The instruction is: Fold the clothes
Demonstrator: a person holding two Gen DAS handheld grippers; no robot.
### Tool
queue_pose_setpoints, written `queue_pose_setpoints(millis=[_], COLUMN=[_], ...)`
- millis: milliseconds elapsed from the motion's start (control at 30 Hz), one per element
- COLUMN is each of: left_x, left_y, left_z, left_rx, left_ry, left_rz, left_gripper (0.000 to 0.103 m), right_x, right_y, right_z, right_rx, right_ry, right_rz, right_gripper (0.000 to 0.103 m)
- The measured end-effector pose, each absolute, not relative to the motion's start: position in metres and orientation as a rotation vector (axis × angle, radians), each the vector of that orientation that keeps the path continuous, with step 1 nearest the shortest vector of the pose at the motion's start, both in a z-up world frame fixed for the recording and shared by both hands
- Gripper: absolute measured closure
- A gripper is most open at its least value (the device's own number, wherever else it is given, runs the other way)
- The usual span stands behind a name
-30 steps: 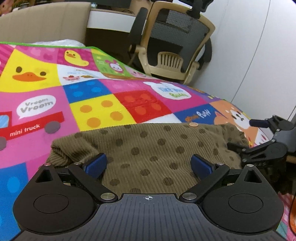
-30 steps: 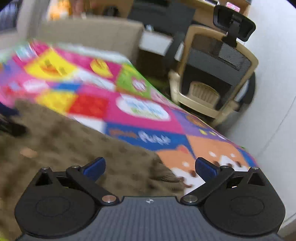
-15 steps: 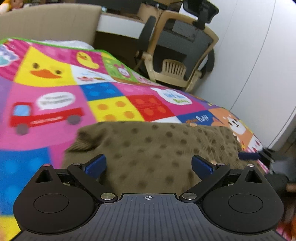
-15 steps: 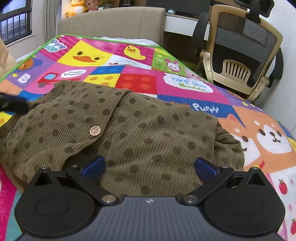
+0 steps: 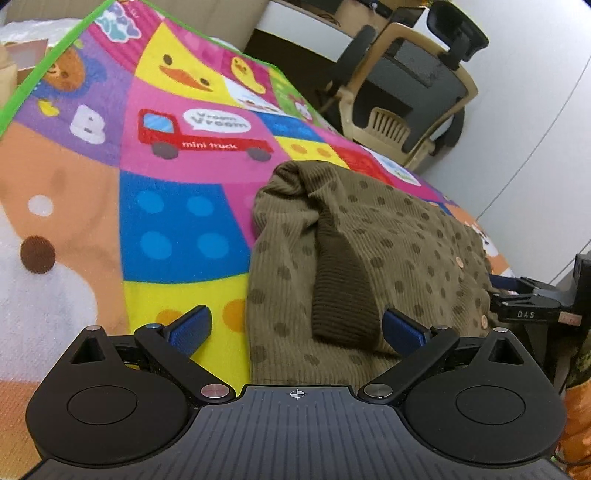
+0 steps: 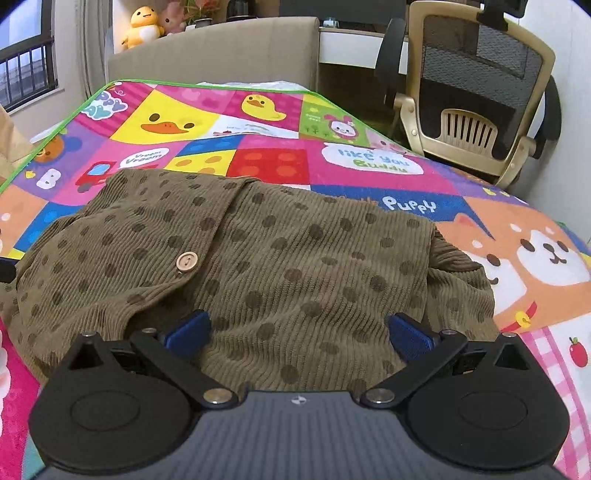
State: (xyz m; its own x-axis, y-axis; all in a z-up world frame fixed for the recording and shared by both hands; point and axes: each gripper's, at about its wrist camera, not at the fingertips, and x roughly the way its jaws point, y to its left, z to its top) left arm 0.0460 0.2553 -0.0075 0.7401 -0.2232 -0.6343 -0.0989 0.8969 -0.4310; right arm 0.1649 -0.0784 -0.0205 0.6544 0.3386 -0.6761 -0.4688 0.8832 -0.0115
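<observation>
An olive-brown ribbed cardigan with darker dots and wooden buttons lies partly folded on a colourful play mat. In the left wrist view the same cardigan fills the middle right, a dark ribbed cuff lying over it. My left gripper is open at the garment's near left edge, one blue pad over the mat and one over the cloth. My right gripper is open too, low over the cardigan's near hem, nothing pinched. The other gripper shows at the right edge of the left wrist view.
A beige and black office chair stands past the mat's far right edge. An upholstered headboard with plush toys closes off the back. The mat extends to the left of the cardigan.
My left gripper has swung left to the cardigan's left edge, so more mat shows. My right gripper has moved left and settled over the garment's near hem. Both stayed open.
</observation>
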Motion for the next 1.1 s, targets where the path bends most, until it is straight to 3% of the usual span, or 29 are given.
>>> queue_pose_setpoints(millis=[33, 100, 133, 167, 200, 233, 267, 333, 467, 633, 667, 700, 767, 800, 900, 933, 967, 1100], left_x=[0.047, 0.05, 0.051, 0.053, 0.054, 0.056, 0.057, 0.059, 0.064, 0.075, 0.078, 0.079, 0.081, 0.081, 0.072, 0.067, 0.06, 0.041], left_y=[0.254, 0.251, 0.249, 0.248, 0.249, 0.25, 0.251, 0.251, 0.249, 0.244, 0.243, 0.243, 0.243, 0.244, 0.249, 0.251, 0.252, 0.246], left_z=[-0.007, -0.006, -0.005, -0.004, -0.003, -0.002, -0.001, 0.005, 0.021, 0.03, 0.031, 0.031, 0.032, 0.033, 0.047, 0.056, 0.066, 0.104], left_rx=[-0.464, -0.463, -0.463, -0.463, -0.48, -0.501, -0.516, -0.531, -0.591, -0.664, -0.678, -0.685, -0.697, -0.708, -0.719, -0.714, -0.71, -0.689], left_ry=[0.739, 0.734, 0.731, 0.729, 0.73, 0.732, 0.732, 0.718, 0.683, 0.683, 0.685, 0.683, 0.678, 0.671, 0.597, 0.552, 0.497, 0.323], left_rz=[-0.069, -0.066, -0.064, -0.062, -0.072, -0.085, -0.091, -0.099, -0.149, -0.211, -0.219, -0.223, -0.229, -0.232, -0.219, -0.22, -0.229, -0.272], left_gripper=[0.003, 0.015, 0.039, 0.055, 0.063, 0.082, 0.088, 0.089, 0.089, 0.089, 0.089, 0.089, 0.087, 0.084, 0.054, 0.036, 0.024, 0.01], right_x=[0.165, 0.157, 0.149, 0.137, 0.124, 0.111, 0.099, 0.078, 0.054, 0.052, 0.06, 0.069, 0.087, 0.096, 0.105, 0.106, 0.106, 0.109], right_y=[-0.078, -0.076, -0.074, -0.068, -0.06, -0.053, -0.041, -0.014, 0.05, 0.111, 0.113, 0.111, 0.106, 0.104, 0.076, 0.061, 0.044, -0.042], right_z=[-0.019, -0.011, -0.005, 0.003, 0.012, 0.02, 0.025, 0.032, 0.02, -0.009, -0.012, -0.012, -0.014, -0.014, 0.008, 0.02, 0.033, 0.071], right_rx=[-0.197, -0.238, -0.264, -0.298, -0.336, -0.373, -0.406, -0.468, -0.572, -0.731, -0.716, -0.682, -0.614, -0.579, -0.447, -0.399, -0.352, -0.185], right_ry=[0.723, 0.684, 0.638, 0.582, 0.525, 0.468, 0.435, 0.391, 0.417, 0.379, 0.391, 0.413, 0.458, 0.48, 0.448, 0.418, 0.389, 0.3], right_rz=[0.463, 0.47, 0.478, 0.507, 0.546, 0.584, 0.628, 0.722, 0.925, 0.866, 0.839, 0.823, 0.791, 0.774, 0.745, 0.729, 0.71, 0.581], right_gripper=[0.0, 0.0, 0.0, 0.0, 0.0, 0.0, 0.0, 0.0, 0.0, 0.015, 0.028, 0.049, 0.075, 0.085, 0.088, 0.089, 0.089, 0.089])
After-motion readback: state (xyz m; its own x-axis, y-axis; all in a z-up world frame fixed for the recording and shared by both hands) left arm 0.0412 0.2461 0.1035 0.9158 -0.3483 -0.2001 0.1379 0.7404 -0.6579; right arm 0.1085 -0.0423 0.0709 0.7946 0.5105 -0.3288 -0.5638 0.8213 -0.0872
